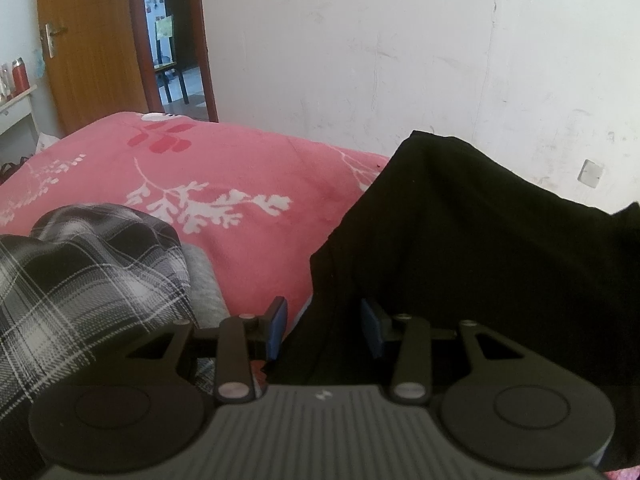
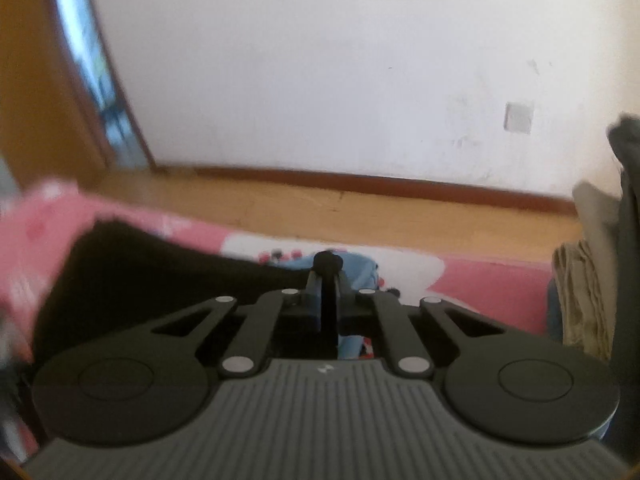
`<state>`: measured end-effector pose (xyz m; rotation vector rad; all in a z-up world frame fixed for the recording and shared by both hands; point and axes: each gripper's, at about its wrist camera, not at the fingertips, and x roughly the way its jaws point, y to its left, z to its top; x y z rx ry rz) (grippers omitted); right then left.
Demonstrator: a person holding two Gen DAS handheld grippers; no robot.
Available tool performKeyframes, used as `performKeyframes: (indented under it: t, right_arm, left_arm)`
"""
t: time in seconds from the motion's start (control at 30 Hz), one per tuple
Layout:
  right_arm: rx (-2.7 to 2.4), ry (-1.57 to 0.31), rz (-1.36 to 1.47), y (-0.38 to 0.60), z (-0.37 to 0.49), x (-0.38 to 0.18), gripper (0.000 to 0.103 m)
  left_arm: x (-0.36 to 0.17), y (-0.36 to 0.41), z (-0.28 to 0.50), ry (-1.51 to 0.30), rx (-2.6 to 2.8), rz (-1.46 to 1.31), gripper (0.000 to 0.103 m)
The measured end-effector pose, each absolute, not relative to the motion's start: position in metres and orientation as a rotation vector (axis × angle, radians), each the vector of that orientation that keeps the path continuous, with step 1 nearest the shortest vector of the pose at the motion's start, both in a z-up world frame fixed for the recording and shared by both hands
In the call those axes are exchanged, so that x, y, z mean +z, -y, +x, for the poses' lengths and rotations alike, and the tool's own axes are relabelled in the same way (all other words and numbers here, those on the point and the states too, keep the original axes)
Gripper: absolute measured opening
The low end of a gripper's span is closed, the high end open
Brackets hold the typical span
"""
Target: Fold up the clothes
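A black garment (image 1: 472, 236) is lifted above the pink floral bed cover (image 1: 248, 168) at the right of the left wrist view. My left gripper (image 1: 324, 328) is open, its blue pads apart, and the garment's lower edge hangs between them without being pinched. In the blurred right wrist view my right gripper (image 2: 327, 272) is shut on a bunched fold of the black garment (image 2: 160, 272), which trails down to the left over the pink cover (image 2: 492, 284).
A black and white plaid garment (image 1: 88, 280) lies in a heap at the left on the bed, over grey cloth (image 1: 204, 280). An open wooden door (image 1: 88, 40) and a white wall (image 1: 400, 48) stand behind. Beige and dark clothes (image 2: 592, 280) hang at the right.
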<state>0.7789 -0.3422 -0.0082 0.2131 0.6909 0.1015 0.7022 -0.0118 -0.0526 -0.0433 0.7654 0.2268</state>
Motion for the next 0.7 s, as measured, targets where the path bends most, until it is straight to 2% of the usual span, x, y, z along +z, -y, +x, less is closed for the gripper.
performKeyframes:
  t: [0.43, 0.7]
  right_arm:
    - [0.082, -0.665, 0.305, 0.35, 0.781, -0.013, 0.003]
    - [0.037, -0.686, 0.299, 0.348, 0.785, -0.038, 0.003]
  left_arm:
    - [-0.052, 0.016, 0.703, -0.76, 0.238, -0.027, 0.043]
    - [-0.053, 0.019, 0.703, -0.754, 0.236, -0.012, 0.045]
